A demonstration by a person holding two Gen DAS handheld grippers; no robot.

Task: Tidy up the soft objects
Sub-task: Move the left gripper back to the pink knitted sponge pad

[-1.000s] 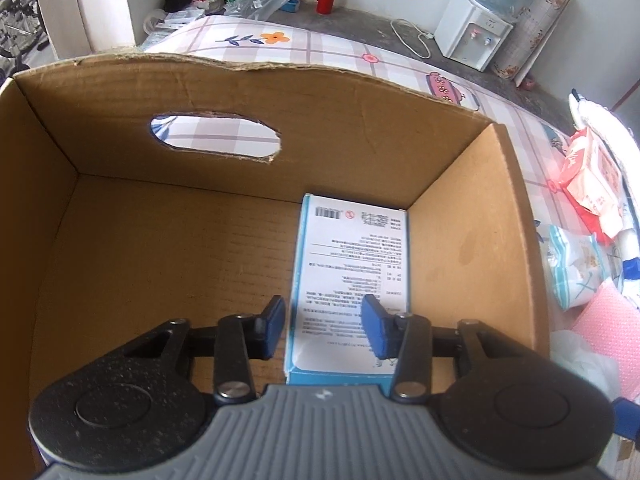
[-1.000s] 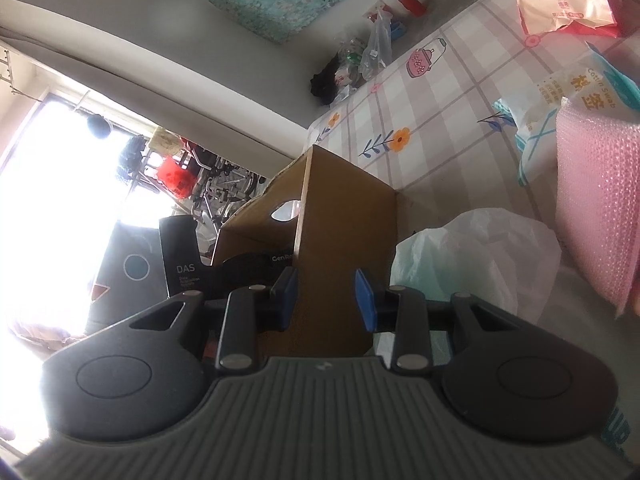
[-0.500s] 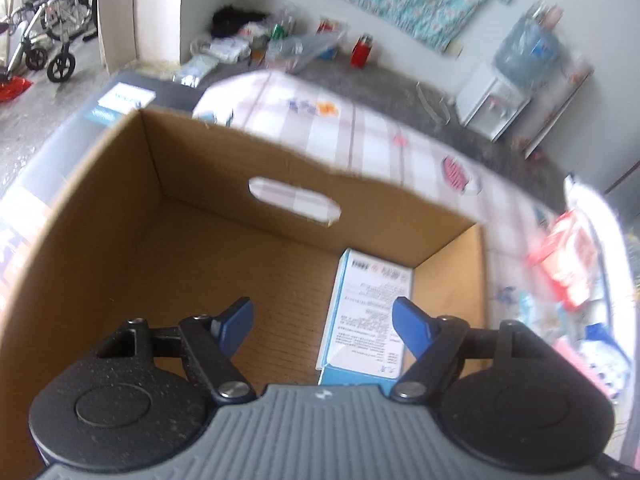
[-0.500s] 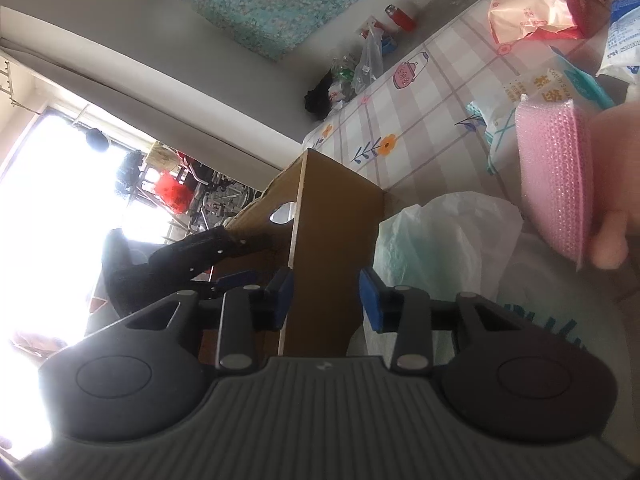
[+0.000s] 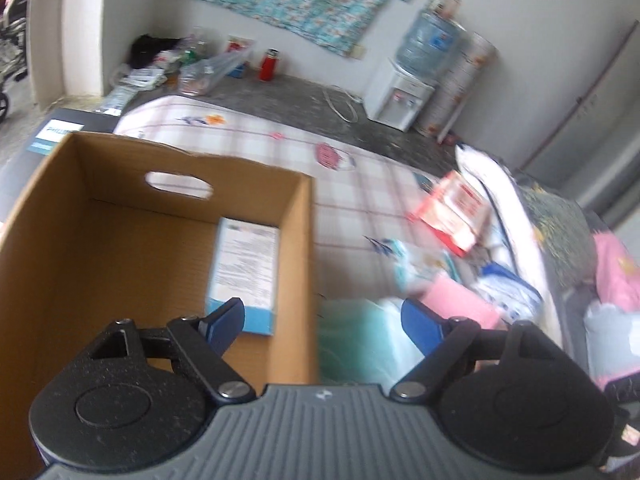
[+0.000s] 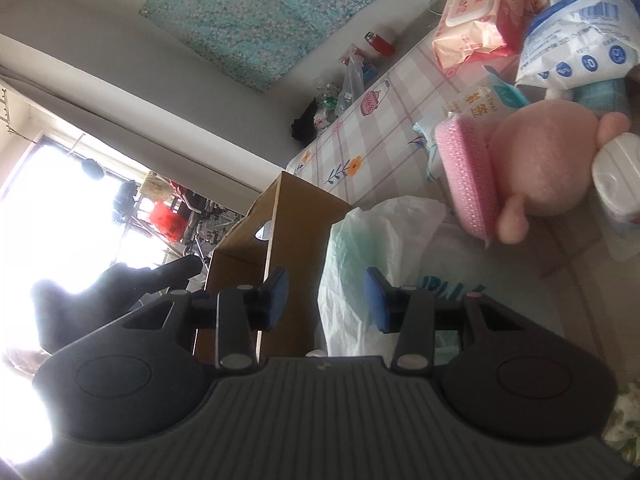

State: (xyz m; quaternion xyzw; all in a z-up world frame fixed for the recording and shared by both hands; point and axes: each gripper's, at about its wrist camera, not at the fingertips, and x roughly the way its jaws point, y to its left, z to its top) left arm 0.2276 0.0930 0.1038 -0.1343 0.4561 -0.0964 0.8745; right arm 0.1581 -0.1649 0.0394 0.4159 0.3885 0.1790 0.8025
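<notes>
A brown cardboard box [image 5: 100,264] stands on the checked cloth, and a white-and-blue pack [image 5: 244,276] lies flat inside against its right wall. My left gripper [image 5: 322,322] hangs above the box's right wall, its jaws opening wide with nothing between them. A pale green plastic bag [image 5: 356,340] lies just right of the box. In the right wrist view the box [image 6: 296,248] is seen from outside, with the plastic bag [image 6: 376,248] beside it. My right gripper [image 6: 326,300] hovers before both, jaws opening and empty. A pink plush toy [image 6: 544,164] and pink bubble wrap [image 6: 464,180] lie further right.
A pink wet-wipes pack [image 6: 476,16], a white-and-blue pack [image 6: 580,44] and other soft packs crowd the cloth's right side. A red-and-white pack [image 5: 452,212] and pink bubble wrap [image 5: 460,300] show in the left view. A water dispenser [image 5: 404,92] stands on the floor behind.
My left gripper has let go of the white-and-blue pack, opened wide and lifted up out of the box toward the right. My right gripper has swung right toward the soft things, opening a little.
</notes>
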